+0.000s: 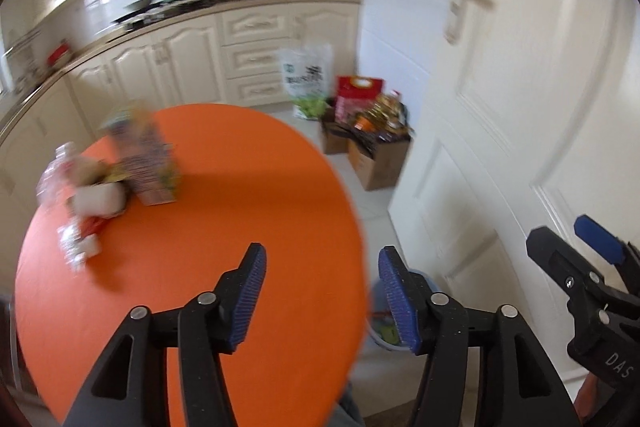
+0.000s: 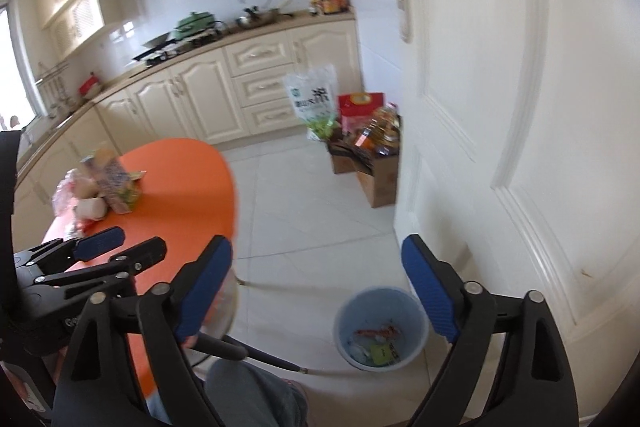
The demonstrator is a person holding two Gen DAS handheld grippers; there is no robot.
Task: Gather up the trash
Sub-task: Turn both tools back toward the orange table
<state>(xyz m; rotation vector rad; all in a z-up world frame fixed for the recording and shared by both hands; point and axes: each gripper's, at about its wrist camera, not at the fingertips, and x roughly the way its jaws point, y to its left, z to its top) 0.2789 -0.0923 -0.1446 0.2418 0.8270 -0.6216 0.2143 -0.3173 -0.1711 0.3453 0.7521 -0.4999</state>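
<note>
Left claw: the left claw (image 1: 322, 295) is standing apart with nothing between its blue pads (image 1: 250, 301), hanging over the near edge of the table (image 1: 240, 167).
Right claw: the right claw (image 2: 318, 291) is gaping wide and empty, pointing down at the floor (image 2: 312, 207) between the table (image 2: 188, 187) and the door (image 2: 520, 107); its tip is also showing at the right edge of the left view (image 1: 560, 247).
Trash: a blurred heap of trash (image 1: 104, 179) is lying on the far left part of the table, with a patterned carton (image 1: 150, 163) standing upright in it and a white lump (image 1: 98, 201) just beside the carton; what the smaller bits are I cannot tell. The same heap (image 2: 96, 187) is showing in the right view.
Bin: a pale blue bin (image 2: 380, 327) is standing on the floor near the door, well apart from the heap, with wrappers (image 2: 376, 341) already lying inside. In the left view only a sliver of it (image 1: 382, 307) is peeking out past the table's edge.
Person: a grey trouser leg (image 2: 248, 391) is showing at the bottom of the right view.
Background: cream cabinets (image 2: 224, 87) are running along the far wall, and cardboard boxes (image 2: 376, 171) with groceries are sitting on the floor by the door.
</note>
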